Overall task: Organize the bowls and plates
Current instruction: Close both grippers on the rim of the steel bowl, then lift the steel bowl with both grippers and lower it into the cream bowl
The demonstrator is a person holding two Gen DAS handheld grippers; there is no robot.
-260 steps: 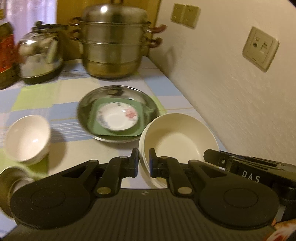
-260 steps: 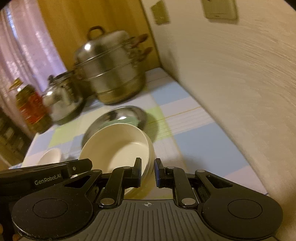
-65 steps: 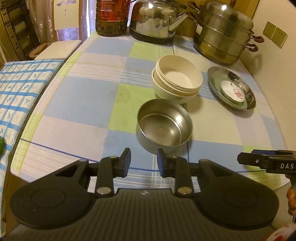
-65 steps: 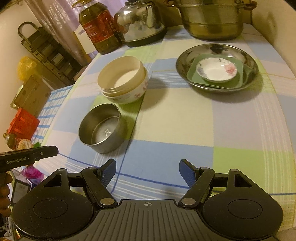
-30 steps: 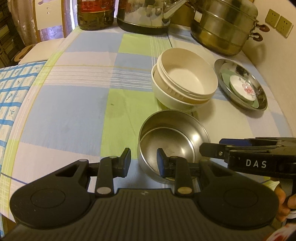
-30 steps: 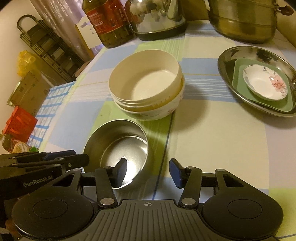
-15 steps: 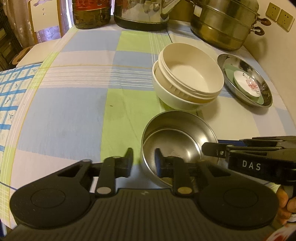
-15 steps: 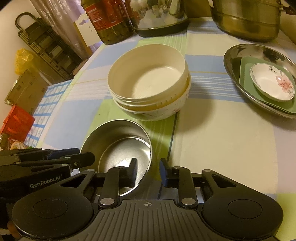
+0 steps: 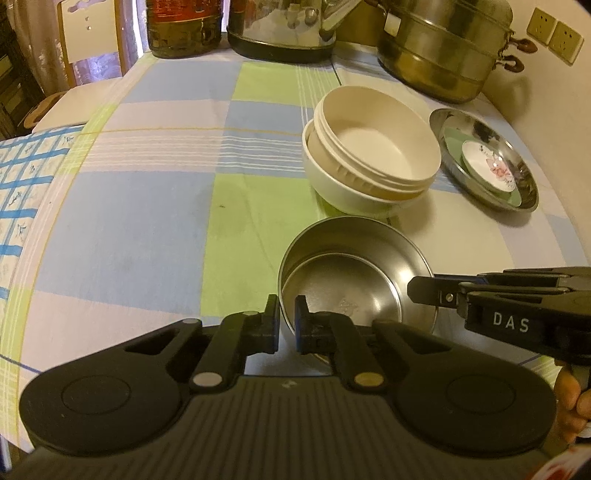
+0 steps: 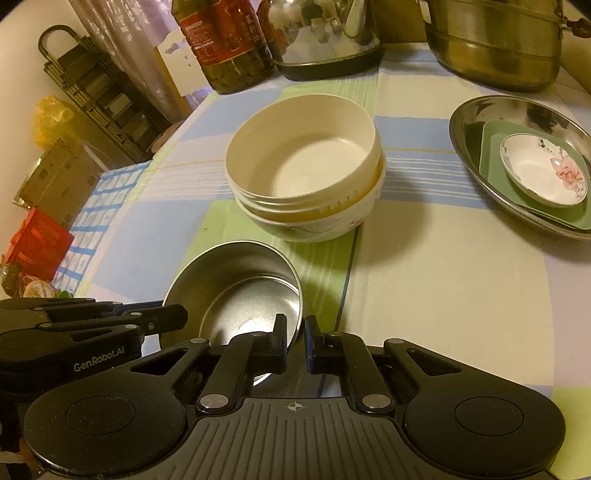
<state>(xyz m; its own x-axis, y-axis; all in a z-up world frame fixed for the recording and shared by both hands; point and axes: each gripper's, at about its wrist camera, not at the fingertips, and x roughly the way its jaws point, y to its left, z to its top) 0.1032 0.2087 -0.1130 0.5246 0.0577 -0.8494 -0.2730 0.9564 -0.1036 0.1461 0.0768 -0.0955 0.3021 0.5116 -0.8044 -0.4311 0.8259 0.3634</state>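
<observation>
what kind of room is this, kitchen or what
Probably a home kitchen or dining corner: a table with a checked cloth, a stacked steel steamer pot, a kettle and a big bottle of cooking oil by the wall.

the steel bowl [image 9: 354, 273] sits nearest on the table [image 9: 129, 229], with the stacked bowls [image 9: 373, 147] just behind it. right of the stack is a tray [image 9: 524, 199] holding a plate [image 10: 495, 147] with a saucer [image 9: 487, 166] on it. kettle [image 9: 280, 29], bottle [image 10: 225, 40] and pot [image 9: 443, 48] line the far edge.
</observation>
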